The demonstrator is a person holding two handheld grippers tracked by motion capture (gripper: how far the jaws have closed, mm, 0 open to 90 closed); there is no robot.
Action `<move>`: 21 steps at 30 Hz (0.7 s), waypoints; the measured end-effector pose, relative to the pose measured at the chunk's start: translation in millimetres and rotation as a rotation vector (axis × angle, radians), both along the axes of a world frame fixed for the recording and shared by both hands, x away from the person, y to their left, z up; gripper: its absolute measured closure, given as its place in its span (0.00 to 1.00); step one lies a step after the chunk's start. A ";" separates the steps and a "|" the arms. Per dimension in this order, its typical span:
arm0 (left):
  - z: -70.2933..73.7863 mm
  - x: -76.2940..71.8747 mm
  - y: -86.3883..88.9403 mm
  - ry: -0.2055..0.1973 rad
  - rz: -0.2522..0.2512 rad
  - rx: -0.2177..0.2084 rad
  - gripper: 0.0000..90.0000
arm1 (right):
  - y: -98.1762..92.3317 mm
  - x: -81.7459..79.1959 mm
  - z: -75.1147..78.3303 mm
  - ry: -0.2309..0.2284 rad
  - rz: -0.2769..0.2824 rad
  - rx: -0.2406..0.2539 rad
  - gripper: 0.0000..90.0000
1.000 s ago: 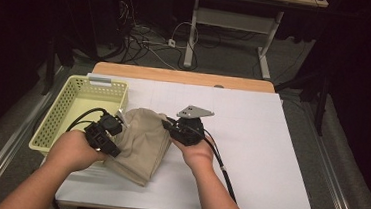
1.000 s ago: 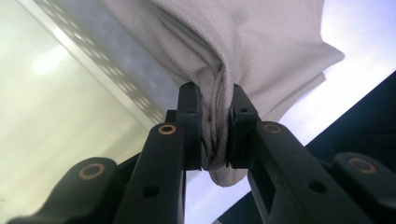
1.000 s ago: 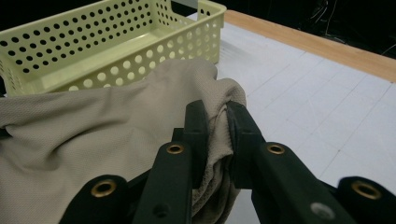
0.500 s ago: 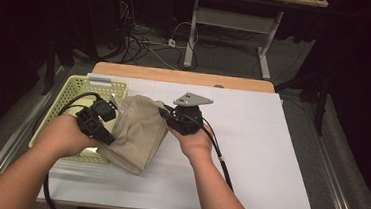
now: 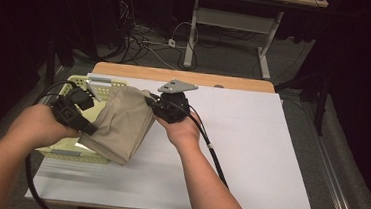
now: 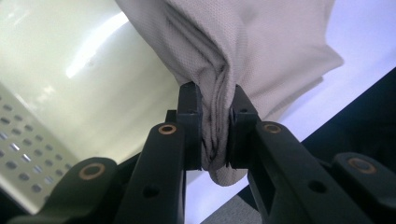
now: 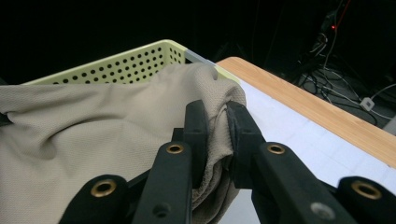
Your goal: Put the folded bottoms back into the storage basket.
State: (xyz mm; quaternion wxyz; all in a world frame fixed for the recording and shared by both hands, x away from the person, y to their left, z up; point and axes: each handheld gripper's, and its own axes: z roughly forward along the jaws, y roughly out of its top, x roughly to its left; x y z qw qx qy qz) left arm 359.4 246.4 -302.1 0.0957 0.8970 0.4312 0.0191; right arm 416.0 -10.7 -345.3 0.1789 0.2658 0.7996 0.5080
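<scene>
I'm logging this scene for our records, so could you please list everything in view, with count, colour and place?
Folded cloth: one, beige, held up between both grippers, partly over the basket and the table's left side.
Basket: one, pale yellow-green, perforated walls, at the table's left edge.
Table: one, white-covered top with a wooden far edge, centre of the high view.
Cables: several, dark and white, on the floor beyond the table.
Frame: one, light grey, on the floor behind the table.
Left gripper: one, black, jaws shut on the cloth's near end.
Right gripper: one, black with a grey plate, jaws shut on the cloth's far end.
Hands: two, left hand, right hand, coming in from the bottom.
</scene>
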 end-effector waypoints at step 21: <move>-13.3 -1.0 64.9 -0.013 0.105 0.012 0.86 | 64.3 16.9 -10.0 0.014 0.072 -0.007 0.91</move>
